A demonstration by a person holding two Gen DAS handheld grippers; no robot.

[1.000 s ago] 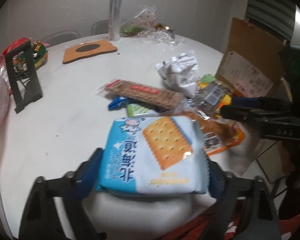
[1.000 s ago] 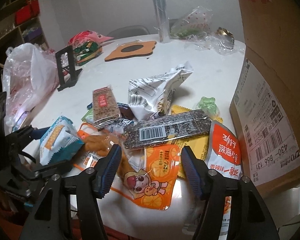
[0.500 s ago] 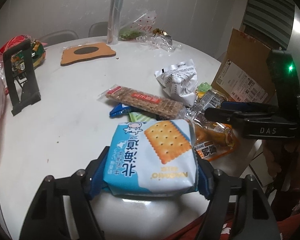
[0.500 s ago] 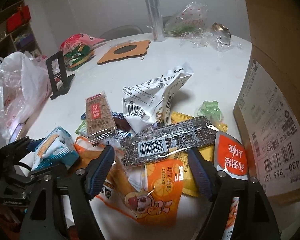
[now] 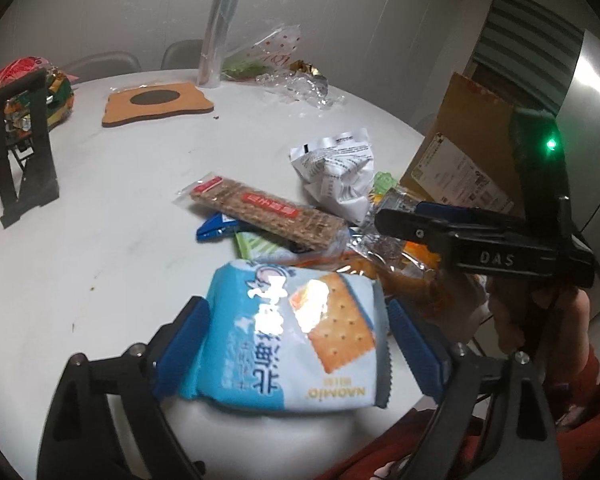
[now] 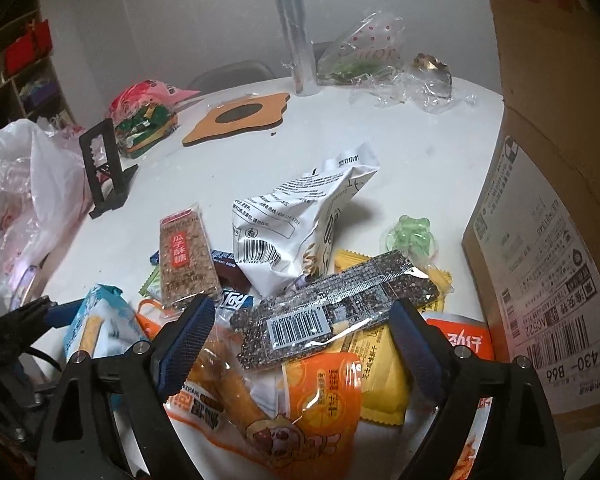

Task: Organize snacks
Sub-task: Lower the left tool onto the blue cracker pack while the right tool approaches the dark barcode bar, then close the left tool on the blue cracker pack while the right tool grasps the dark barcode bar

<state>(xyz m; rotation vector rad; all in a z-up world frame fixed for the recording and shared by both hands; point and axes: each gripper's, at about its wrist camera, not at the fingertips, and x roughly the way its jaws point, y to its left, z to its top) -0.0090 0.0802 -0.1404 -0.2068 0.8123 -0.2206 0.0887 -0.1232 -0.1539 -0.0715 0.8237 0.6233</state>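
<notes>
Left gripper (image 5: 296, 344) jaws just opened, released, blue cracker pack (image 5: 288, 336) lying between them at the table (image 5: 100, 240) edge; right gripper (image 6: 300, 344) just widened, empty, over the snack pile (image 6: 320, 280).

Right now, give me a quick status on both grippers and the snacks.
Left gripper just opened, blue cracker pack loose between jaws. Right gripper opening over black sesame bar. Snack pile crowded.

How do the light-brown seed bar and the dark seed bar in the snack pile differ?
Colour: the light-brown seed bar is tan, with a red label; the dark seed bar is near black, with a white barcode sticker. Pose: the light-brown bar runs away from the right wrist camera, the dark bar lies across the view. Both are long flat bars in clear wrappers, resting on top of other snacks.
</notes>
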